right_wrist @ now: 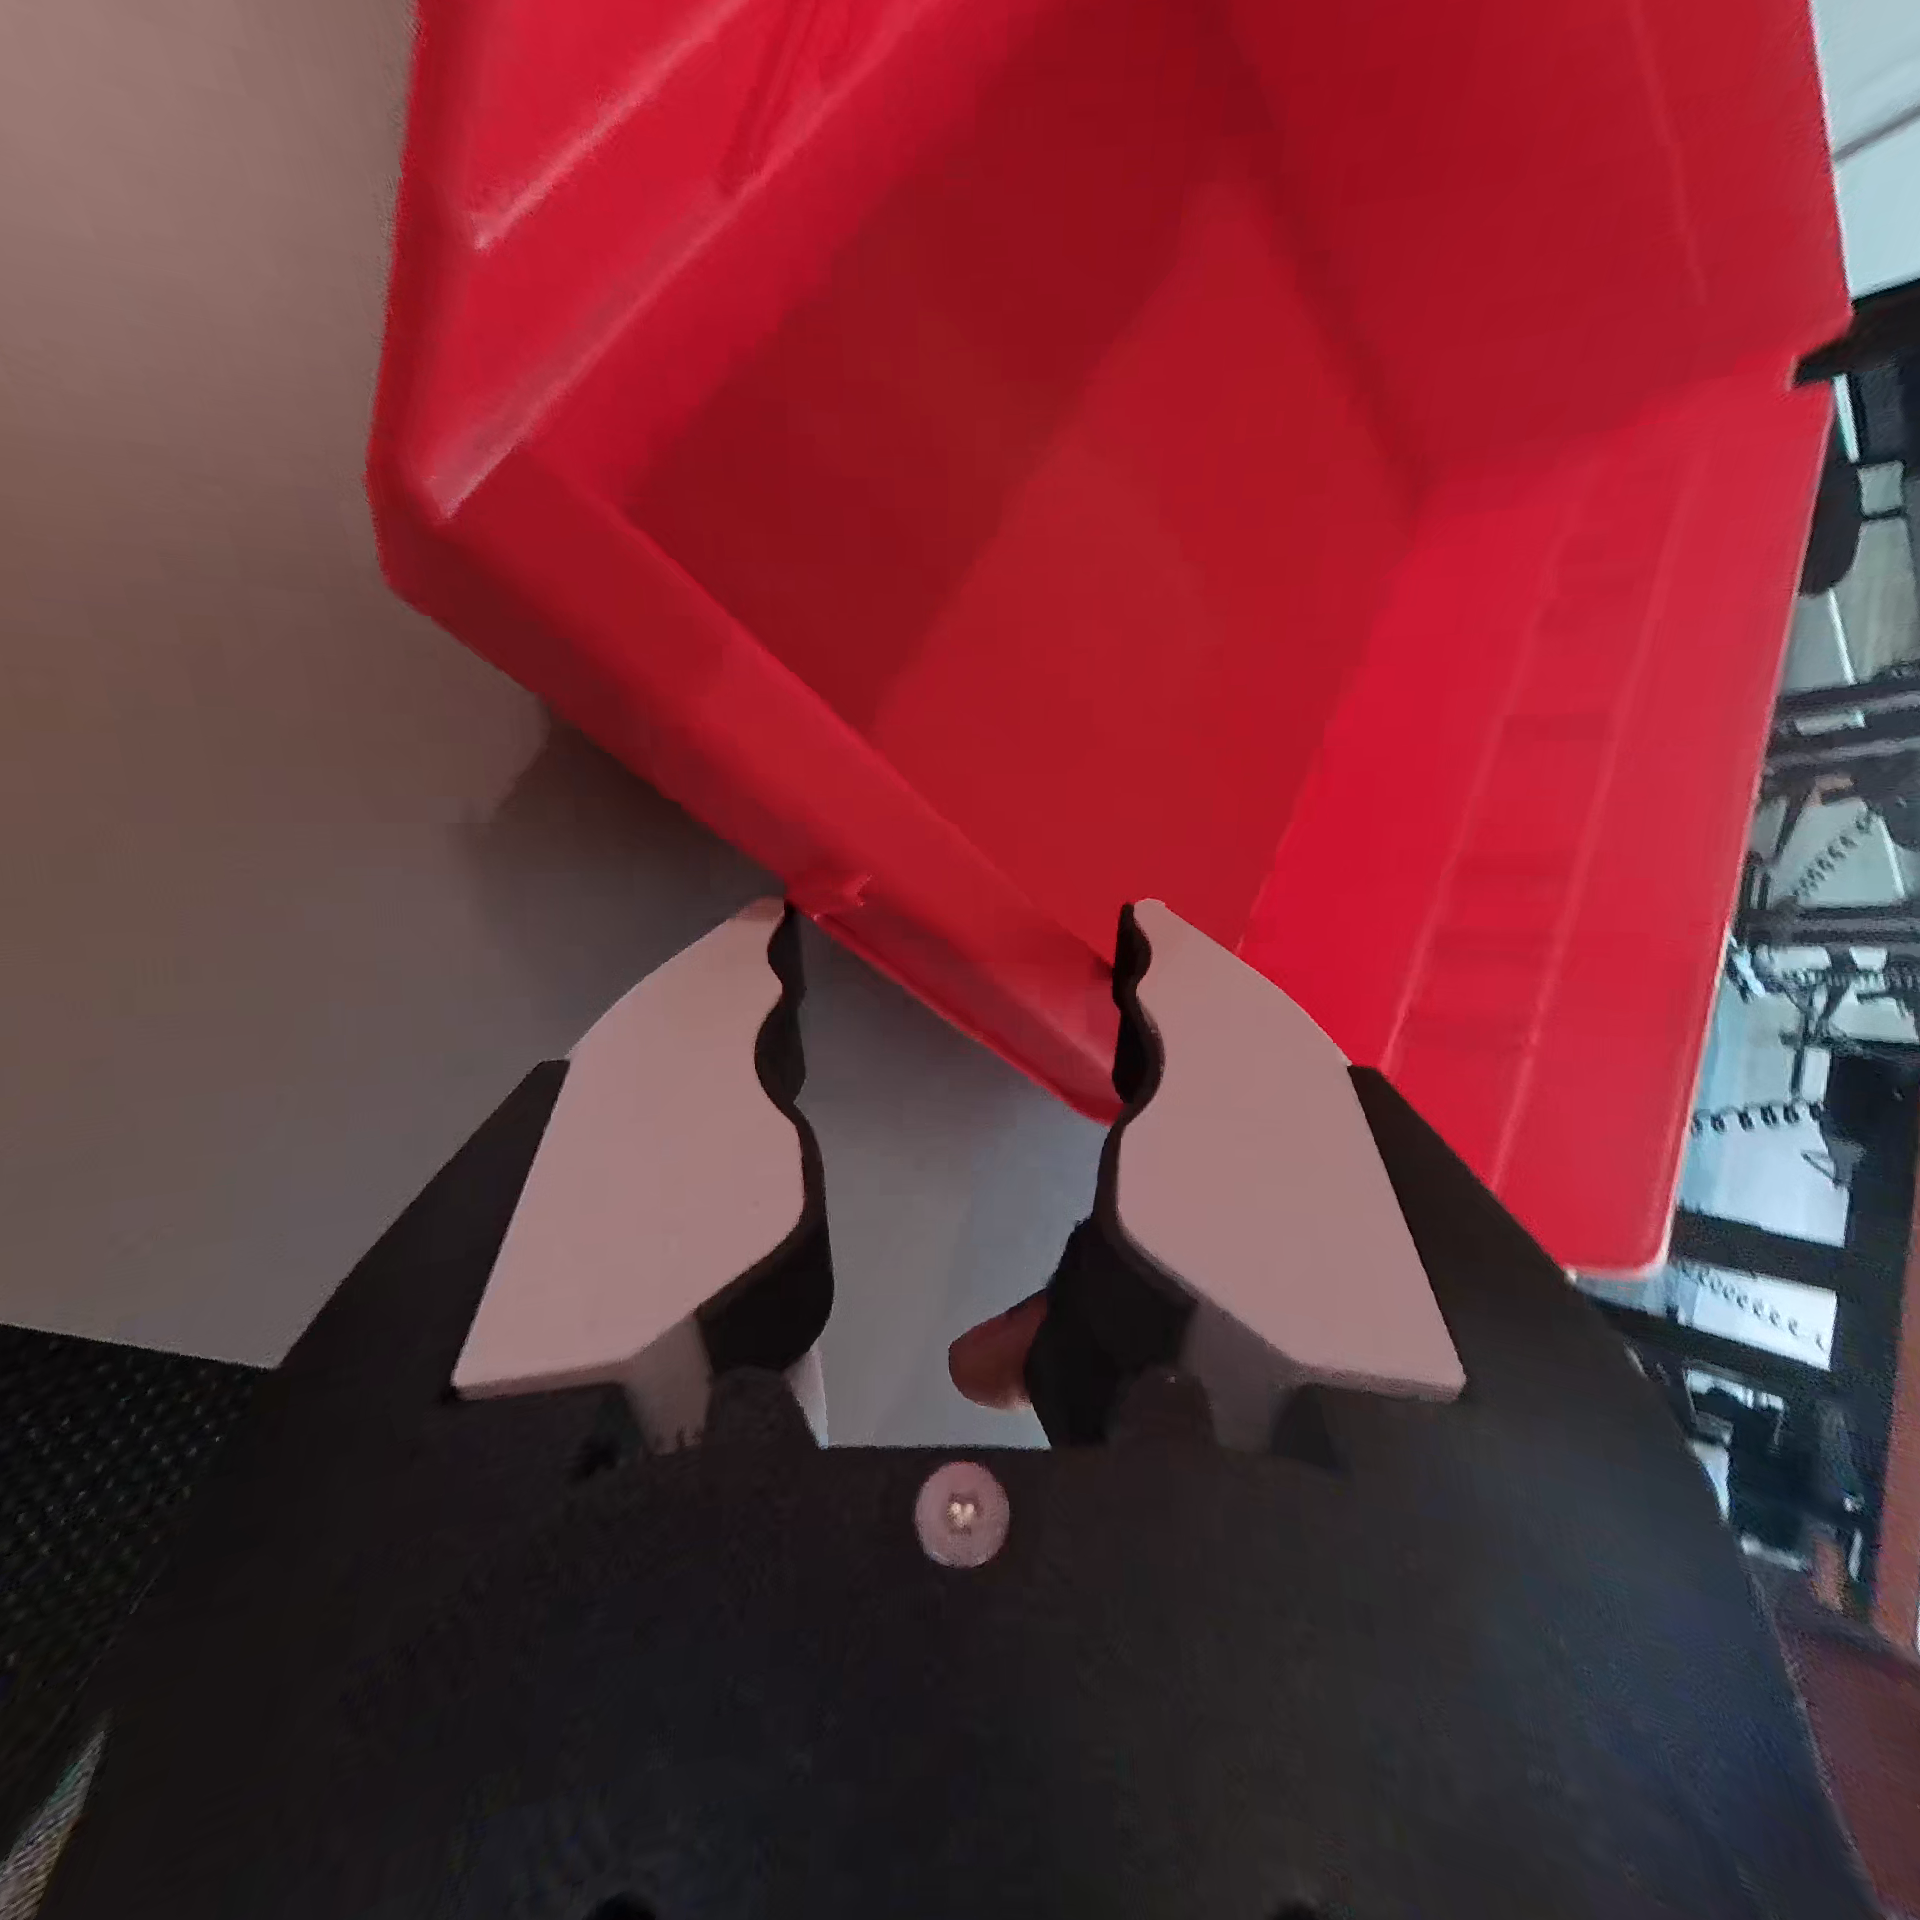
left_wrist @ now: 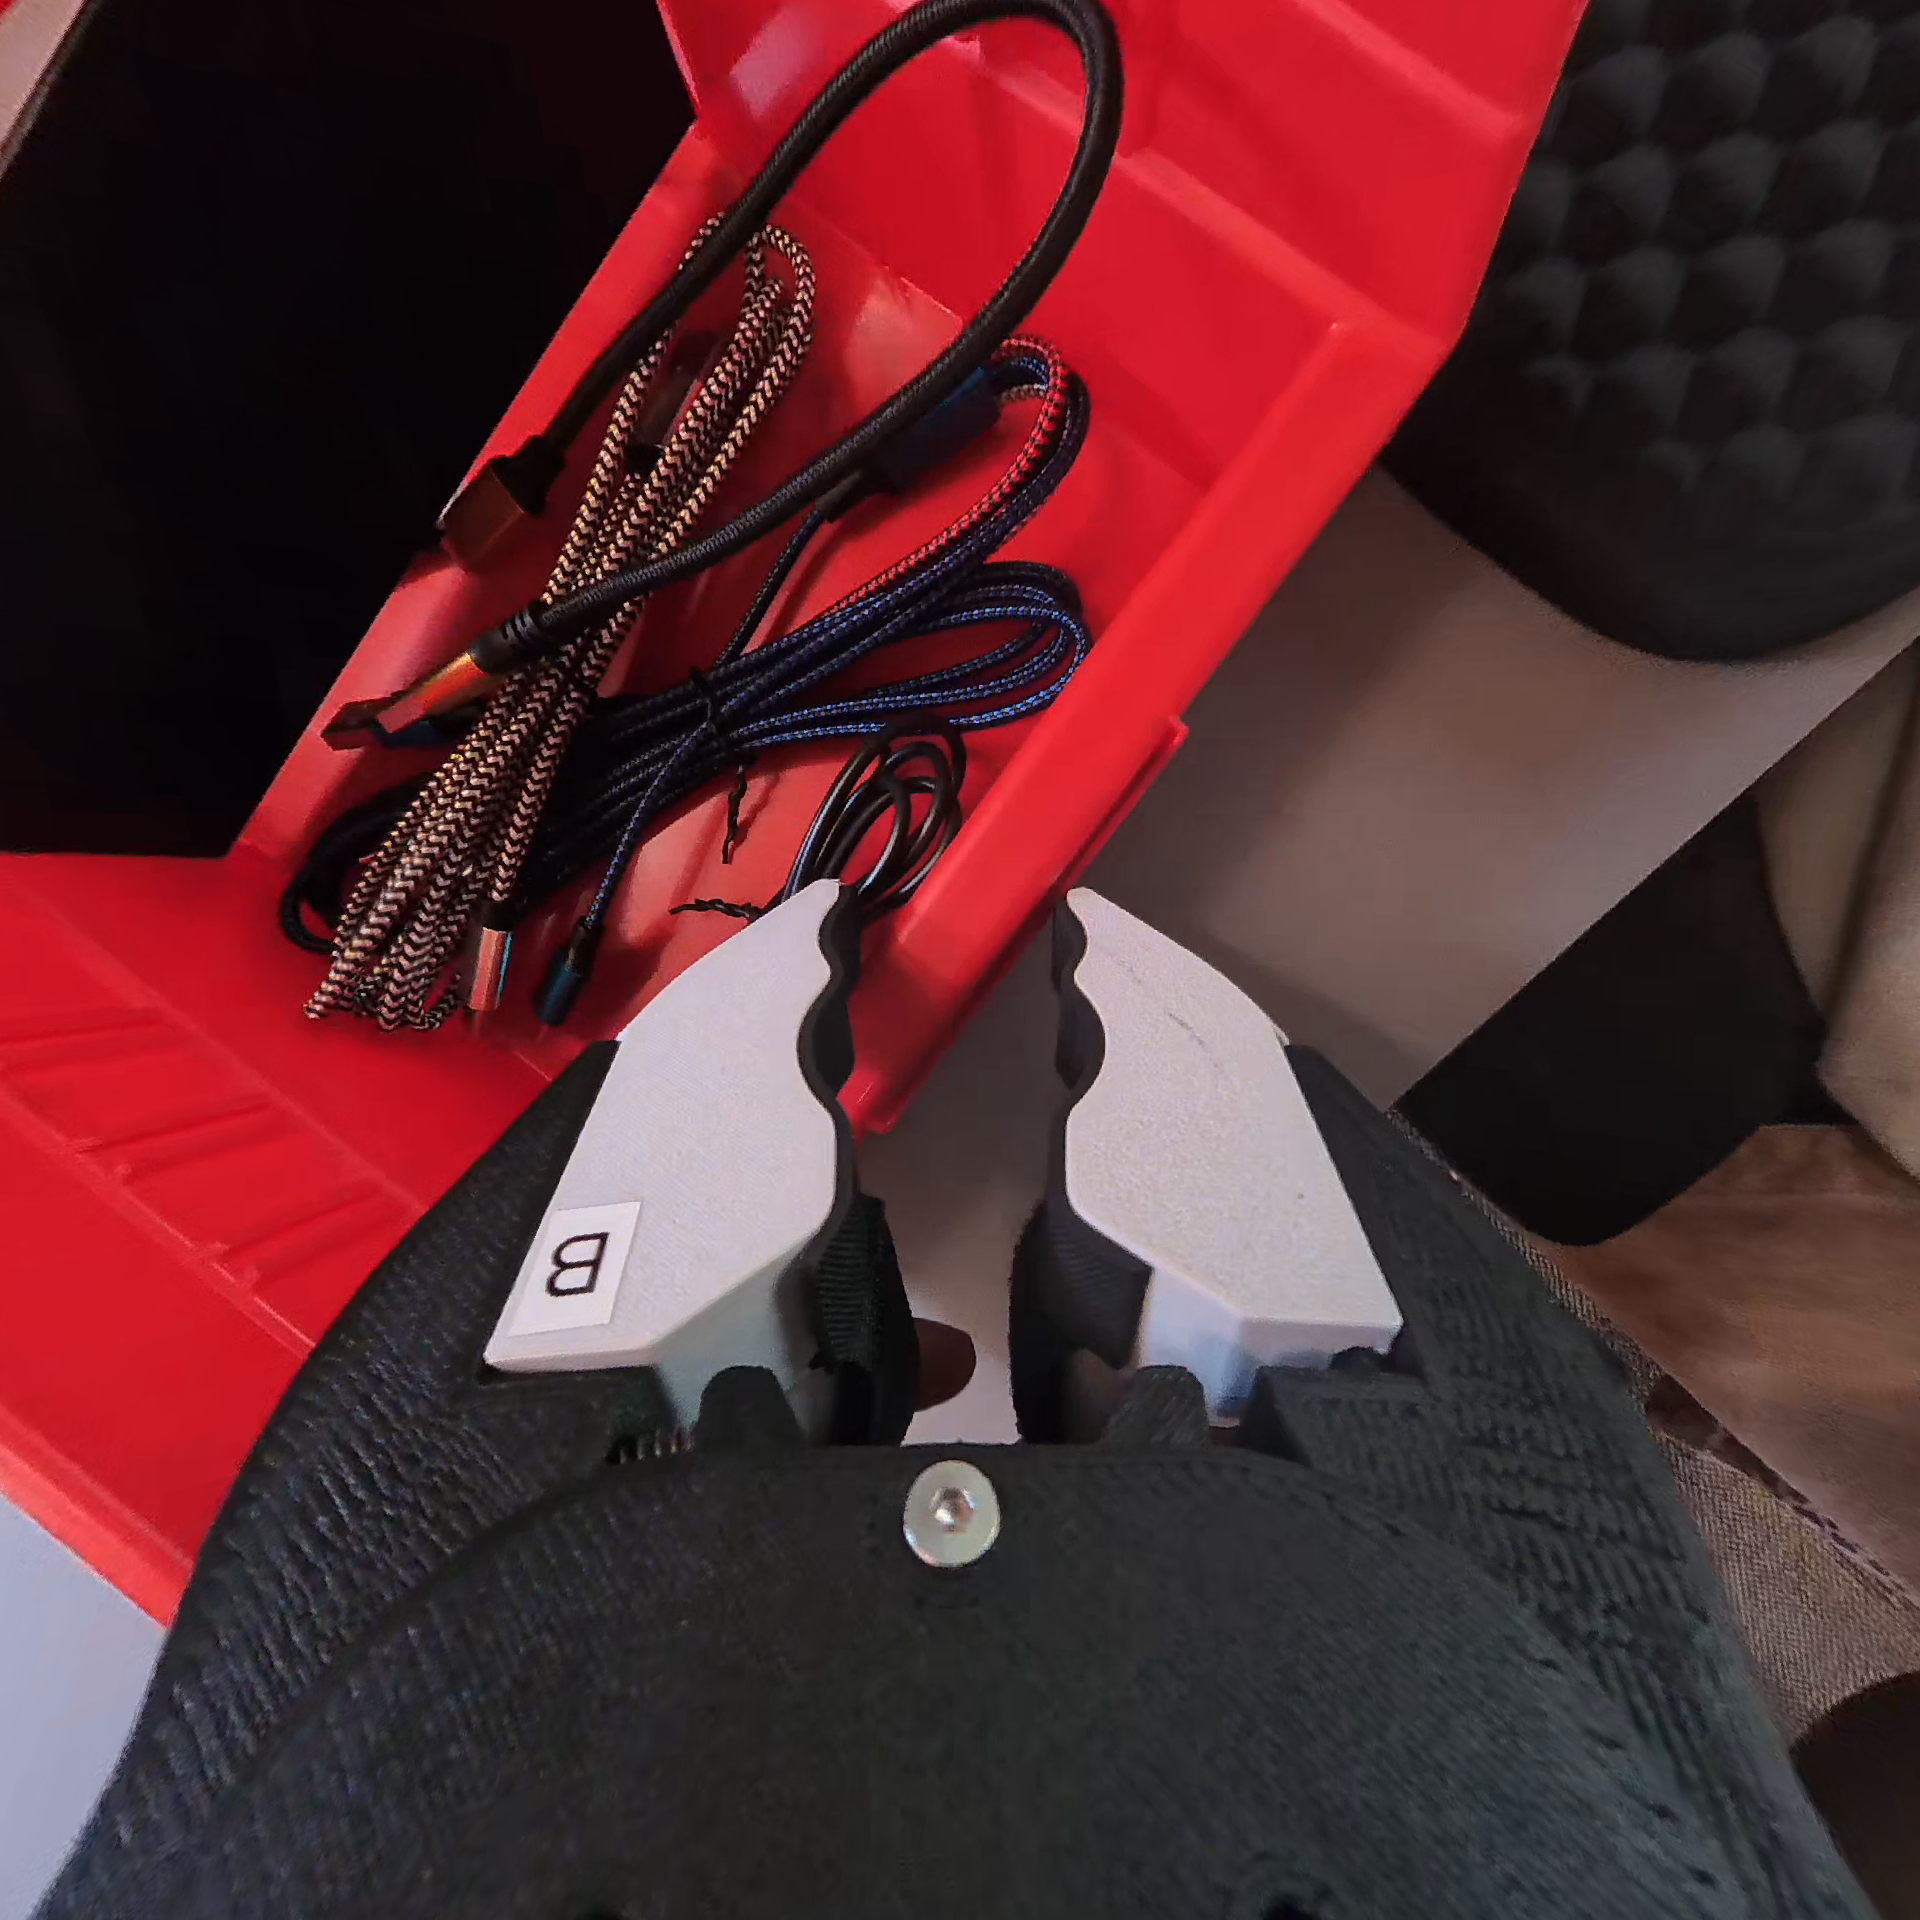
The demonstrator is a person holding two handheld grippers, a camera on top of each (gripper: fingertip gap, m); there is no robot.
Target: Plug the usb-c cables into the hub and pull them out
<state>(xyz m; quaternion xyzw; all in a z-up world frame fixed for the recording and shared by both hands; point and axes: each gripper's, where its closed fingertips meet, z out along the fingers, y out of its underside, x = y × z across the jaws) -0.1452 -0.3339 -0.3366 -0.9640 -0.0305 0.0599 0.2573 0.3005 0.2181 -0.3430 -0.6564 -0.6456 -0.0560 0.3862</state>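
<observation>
The left gripper [left_wrist: 951, 914] hangs over the near corner of a red plastic bin [left_wrist: 1226, 436], its 2 white fingers [left_wrist: 717, 1091] spread apart with nothing between them. Inside that bin lies a loose heap of braided cables: a gold-and-black zigzag cable [left_wrist: 623, 540] folded in a long bundle, a black braided cable [left_wrist: 1039, 239] arching in a wide loop over it, a blue-and-black cable [left_wrist: 883, 644] tied in a flat coil, a red-and-blue cable [left_wrist: 1044, 416] curled against the bin's far wall, and a thin black cable [left_wrist: 894, 790] coiled small just ahead of the left fingertip. Several metal-shelled plugs [left_wrist: 488, 951] lie at the near end of the heap. No hub can be made out in either view. To the right of the bin sits a dark foam pad [left_wrist: 1704, 312] with a bumpy surface. In the right wrist view, the right gripper [right_wrist: 956, 914] has its jaws wide apart and holds nothing; it hovers at the near rim of a second red bin [right_wrist: 665, 644], whose visible interior shows only bare red walls and floor, on a pale tabletop [right_wrist: 208, 727].
</observation>
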